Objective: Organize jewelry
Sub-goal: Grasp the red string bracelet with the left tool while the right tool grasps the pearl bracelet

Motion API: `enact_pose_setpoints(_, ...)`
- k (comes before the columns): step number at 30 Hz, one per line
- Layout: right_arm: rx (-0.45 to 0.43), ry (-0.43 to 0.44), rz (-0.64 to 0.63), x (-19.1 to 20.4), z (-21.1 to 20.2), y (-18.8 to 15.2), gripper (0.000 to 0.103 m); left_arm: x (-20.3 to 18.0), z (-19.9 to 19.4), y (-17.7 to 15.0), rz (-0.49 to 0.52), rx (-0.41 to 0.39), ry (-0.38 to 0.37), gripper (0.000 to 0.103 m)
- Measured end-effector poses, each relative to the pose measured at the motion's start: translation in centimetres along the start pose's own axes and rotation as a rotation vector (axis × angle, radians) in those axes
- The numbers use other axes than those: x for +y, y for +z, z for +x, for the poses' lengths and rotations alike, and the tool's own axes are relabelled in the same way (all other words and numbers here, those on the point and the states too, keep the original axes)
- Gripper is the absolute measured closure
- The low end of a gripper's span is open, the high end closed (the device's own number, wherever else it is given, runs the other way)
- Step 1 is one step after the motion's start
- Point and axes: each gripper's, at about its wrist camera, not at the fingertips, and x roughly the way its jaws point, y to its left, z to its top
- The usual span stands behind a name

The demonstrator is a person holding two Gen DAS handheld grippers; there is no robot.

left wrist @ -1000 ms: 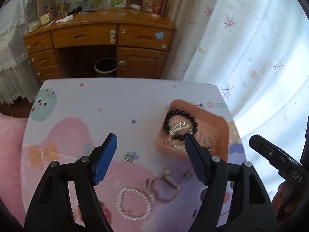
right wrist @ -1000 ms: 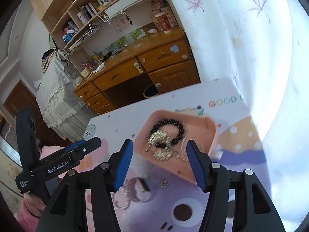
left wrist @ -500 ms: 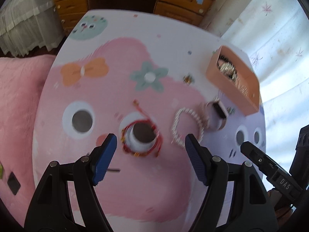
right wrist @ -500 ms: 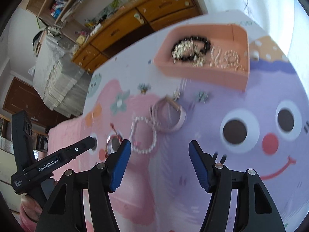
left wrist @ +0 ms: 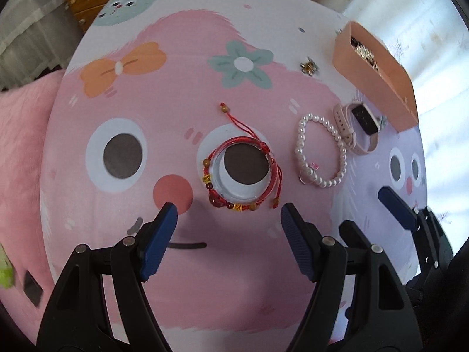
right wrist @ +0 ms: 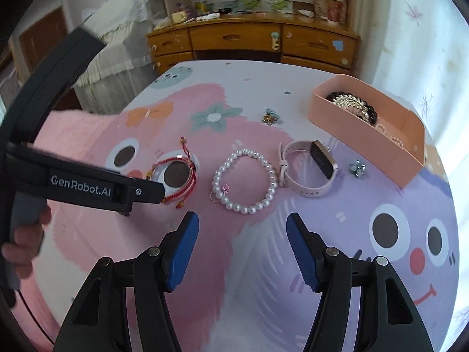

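A red string bracelet (left wrist: 243, 173) lies on the cartoon mat, just beyond my open, empty left gripper (left wrist: 228, 217). To its right lie a white pearl bracelet (left wrist: 321, 149) and a pink smart watch (left wrist: 359, 126). The pink tray (left wrist: 378, 73) at the far right holds several pieces of jewelry. In the right wrist view my open, empty right gripper (right wrist: 241, 228) hovers just short of the pearl bracelet (right wrist: 246, 182), with the watch (right wrist: 310, 170) and the tray (right wrist: 363, 123) beyond. The red bracelet (right wrist: 178, 176) is partly hidden by the left gripper's body.
Two small brooches lie loose, one (right wrist: 269, 117) near the flower print and one (right wrist: 357, 168) by the tray. A wooden desk (right wrist: 252, 41) stands behind the table. A white curtain (right wrist: 410, 35) hangs at the right. A pink cushion (left wrist: 20, 146) borders the left edge.
Both grippers have pulled back from above the tray and dropped low over the mat. The left now faces the red bracelet, the right the pearl bracelet. Both stayed open.
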Motion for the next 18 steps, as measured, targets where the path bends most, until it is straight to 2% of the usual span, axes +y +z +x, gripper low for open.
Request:
enact_pose_setpoints(4,-0.016,-0.034,-0.116,1.0,1.4,0.2,0.04,-0.7,1.1,0.8,0.078,0.018,0.015,0.032)
enact_pose_setpoints(6,-0.014,-0.035,-0.177,1.9,2.4,0.0,0.044,-1.0,1.5,1.3,0.105,0.022,0.016,0.032)
enact_pose_setpoints(8,-0.005,-0.044,-0.222,2.3,3.1,0.0,0.055,-1.5,1.8,1.7,0.141,0.015,0.03,0.032)
enact_pose_setpoints(9,-0.003,-0.044,-0.24,2.4,3.5,0.0,0.057,-1.7,1.9,1.9,0.16,0.013,0.036,0.032)
enact_pose_setpoints(11,-0.006,-0.042,-0.254,2.7,4.0,0.1,0.061,-2.0,2.1,2.2,0.185,0.008,0.039,0.032)
enact_pose_setpoints(16,-0.03,-0.059,-0.253,2.9,5.5,1.2,0.062,-2.3,2.5,2.9,0.203,0.015,0.022,0.032)
enact_pose_setpoints(18,-0.02,-0.058,-0.25,2.8,6.2,1.7,0.072,-2.6,2.6,3.2,0.217,0.013,0.023,0.032)
